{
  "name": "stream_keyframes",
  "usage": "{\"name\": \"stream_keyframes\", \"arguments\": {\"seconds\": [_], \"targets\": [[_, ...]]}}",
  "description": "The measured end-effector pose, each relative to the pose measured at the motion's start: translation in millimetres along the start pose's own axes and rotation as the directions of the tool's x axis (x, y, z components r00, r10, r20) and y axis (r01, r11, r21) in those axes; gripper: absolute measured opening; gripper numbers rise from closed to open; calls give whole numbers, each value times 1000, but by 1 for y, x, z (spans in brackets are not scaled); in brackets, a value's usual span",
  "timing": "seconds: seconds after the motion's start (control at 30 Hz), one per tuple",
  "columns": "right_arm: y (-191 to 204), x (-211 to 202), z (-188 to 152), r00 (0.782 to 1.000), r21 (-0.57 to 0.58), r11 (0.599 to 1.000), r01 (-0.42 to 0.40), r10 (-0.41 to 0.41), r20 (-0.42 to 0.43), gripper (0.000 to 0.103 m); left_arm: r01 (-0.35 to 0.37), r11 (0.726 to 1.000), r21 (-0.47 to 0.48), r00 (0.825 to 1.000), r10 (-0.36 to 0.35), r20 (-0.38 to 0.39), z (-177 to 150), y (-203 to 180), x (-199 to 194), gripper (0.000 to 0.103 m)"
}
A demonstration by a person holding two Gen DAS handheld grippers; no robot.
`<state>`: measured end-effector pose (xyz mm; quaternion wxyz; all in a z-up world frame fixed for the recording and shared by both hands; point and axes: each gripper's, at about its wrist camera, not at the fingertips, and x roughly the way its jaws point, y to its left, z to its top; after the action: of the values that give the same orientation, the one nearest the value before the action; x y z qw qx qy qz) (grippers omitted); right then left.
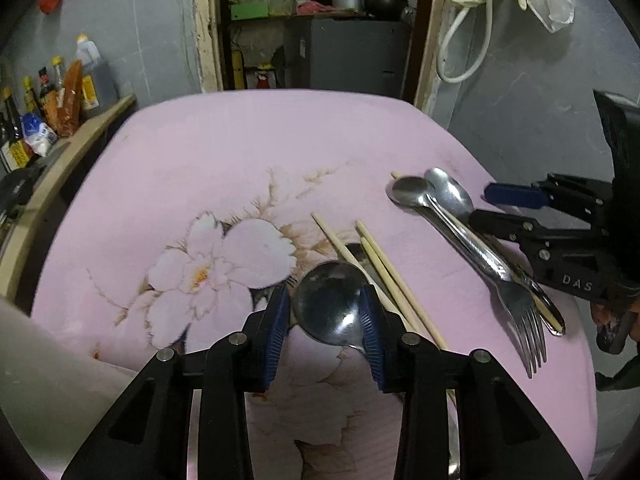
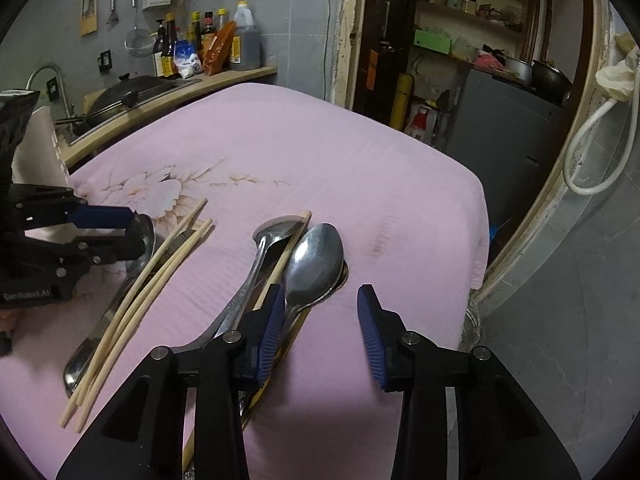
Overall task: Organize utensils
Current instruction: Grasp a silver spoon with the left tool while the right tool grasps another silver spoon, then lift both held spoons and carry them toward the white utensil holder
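Observation:
On a pink flowered cloth (image 1: 240, 160), my left gripper (image 1: 325, 316) has its blue pads on either side of the bowl of a large steel spoon (image 1: 332, 304), closed on it. Several wooden chopsticks (image 1: 384, 276) lie just right of it. Further right lies a pile of two spoons (image 1: 436, 196), a fork (image 1: 520, 312) and one chopstick. My right gripper (image 2: 321, 308) is open above that pile, its left pad beside a spoon (image 2: 316, 264). The left gripper (image 2: 120, 232) with its spoon (image 2: 145, 229), and the chopsticks (image 2: 152, 284), also show in the right wrist view.
A counter (image 2: 168, 100) with sauce bottles (image 2: 200, 44), a pan and a sink runs behind the table on the left. A doorway with shelves and a grey cabinet (image 2: 500, 120) is at the back. The cloth's right edge (image 2: 480, 240) drops off near my right gripper.

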<state>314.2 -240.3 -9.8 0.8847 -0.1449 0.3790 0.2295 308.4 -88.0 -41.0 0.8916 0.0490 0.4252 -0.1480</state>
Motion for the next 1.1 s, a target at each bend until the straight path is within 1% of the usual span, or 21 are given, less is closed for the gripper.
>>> {"name": "stream_keyframes", "arguments": {"seconds": [0.07, 0.13, 0.2, 0.27, 0.4, 0.53, 0.67, 0.73, 0.93, 1.1], "targets": [[3, 2, 2, 1000, -10, 1000, 5, -5, -2, 34, 11, 1000, -16, 1000, -12, -10, -1, 4, 2, 25], [4, 4, 4, 1000, -15, 1000, 8, -8, -6, 34, 23, 999, -46, 1000, -23, -3, -1, 12, 1, 15], [5, 7, 6, 1000, -19, 1000, 16, -16, -8, 34, 38, 996, -76, 999, -38, 5, -1, 16, 0, 9], [3, 9, 8, 1000, -9, 1000, 15, -15, -10, 34, 64, 993, -102, 998, -63, 15, -2, 22, -2, 8], [1, 7, 10, 1000, 16, 1000, 13, -13, 7, 34, 96, 989, -112, 995, -90, 51, 0, 29, -10, 2], [7, 2, 13, 1000, 2, 1000, 23, -23, 18, 34, 110, 987, -116, 991, -101, 82, -1, 32, -19, 1], [18, 5, 17, 1000, -29, 999, 14, -14, -1, 34, 100, 988, -116, 991, -89, 98, -1, 23, -25, 1], [25, 8, 19, 1000, -54, 998, 21, -22, -13, 34, 98, 989, -115, 990, -85, 109, -3, 21, -29, 1], [41, 27, 29, 991, -125, 988, 87, -99, -95, 34, 99, 989, -111, 987, -83, 139, -6, 18, -36, 1], [48, 41, 36, 978, -181, 974, 139, -163, -126, 34, 91, 992, -90, 980, -73, 187, -6, 13, -47, 1]]}}
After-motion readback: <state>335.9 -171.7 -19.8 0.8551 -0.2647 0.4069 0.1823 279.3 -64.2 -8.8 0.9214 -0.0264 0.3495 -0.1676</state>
